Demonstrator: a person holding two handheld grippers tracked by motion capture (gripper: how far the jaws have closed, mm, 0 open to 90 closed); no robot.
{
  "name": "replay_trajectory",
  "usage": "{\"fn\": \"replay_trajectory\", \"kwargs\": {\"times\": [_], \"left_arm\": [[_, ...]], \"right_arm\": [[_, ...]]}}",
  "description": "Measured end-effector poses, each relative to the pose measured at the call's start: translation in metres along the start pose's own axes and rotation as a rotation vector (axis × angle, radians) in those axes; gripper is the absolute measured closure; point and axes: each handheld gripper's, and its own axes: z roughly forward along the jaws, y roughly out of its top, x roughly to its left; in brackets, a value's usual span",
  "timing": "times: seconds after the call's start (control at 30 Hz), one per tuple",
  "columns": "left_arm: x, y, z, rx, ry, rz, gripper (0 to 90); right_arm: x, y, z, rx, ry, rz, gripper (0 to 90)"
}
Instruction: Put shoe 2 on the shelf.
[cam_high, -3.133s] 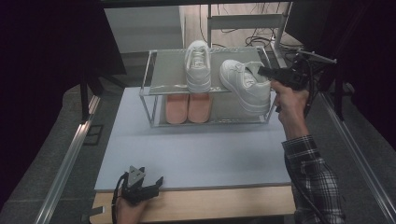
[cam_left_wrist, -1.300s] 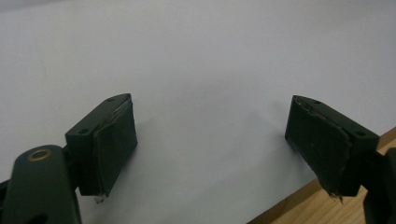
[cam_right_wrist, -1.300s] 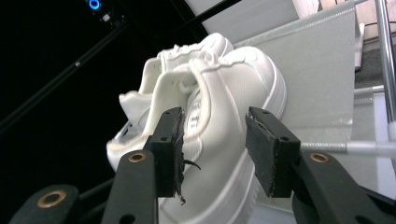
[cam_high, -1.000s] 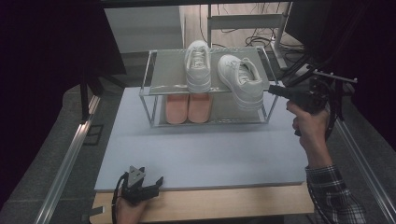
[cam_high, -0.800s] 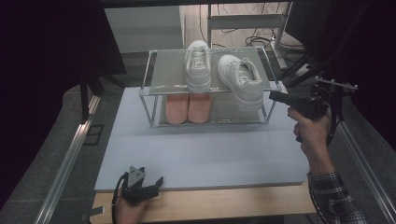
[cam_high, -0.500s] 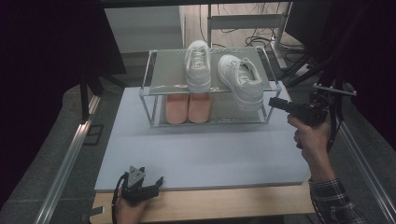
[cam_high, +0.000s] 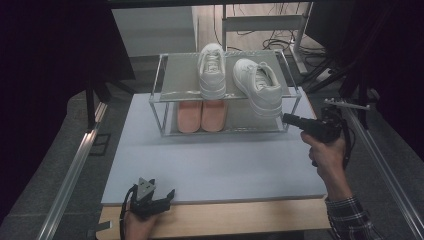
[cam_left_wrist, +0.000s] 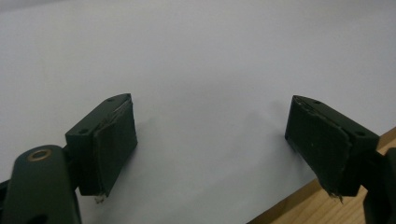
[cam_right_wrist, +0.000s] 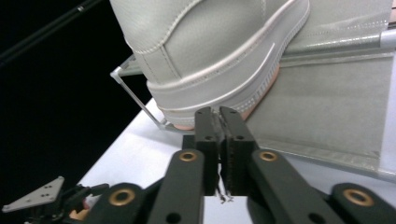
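Right hand-held gripper (cam_high: 289, 119) sits at the rack's four-o'clock corner, jaws clenched on nothing after just closing, their tips just under the heel of the angled white leather sneaker (cam_high: 258, 86) on the top shelf of the clear two-tier shoe rack (cam_high: 165, 75). That shoe lies skewed, its heel overhanging the front rail toward five o'clock, while its straight white partner (cam_high: 212, 70) points to twelve. If squaring the pair is the job, my call is to push low on the sole rim with the shut tips, slow and level, so the shoe swivels without tipping off. The left hand-held gripper (cam_left_wrist: 212, 140) rests released on the pale lavender bench (cam_high: 225, 165) at seven o'clock.
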Motion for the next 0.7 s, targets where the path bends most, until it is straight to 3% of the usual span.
{"fn": "replay_trajectory", "kwargs": {"times": [0.7], "left_arm": [[0.0, 0.0, 0.0, 0.0, 0.0, -0.004, 16.2]], "right_arm": [[-0.001, -0.002, 0.019, 0.013, 0.003, 0.006, 89.8]]}}
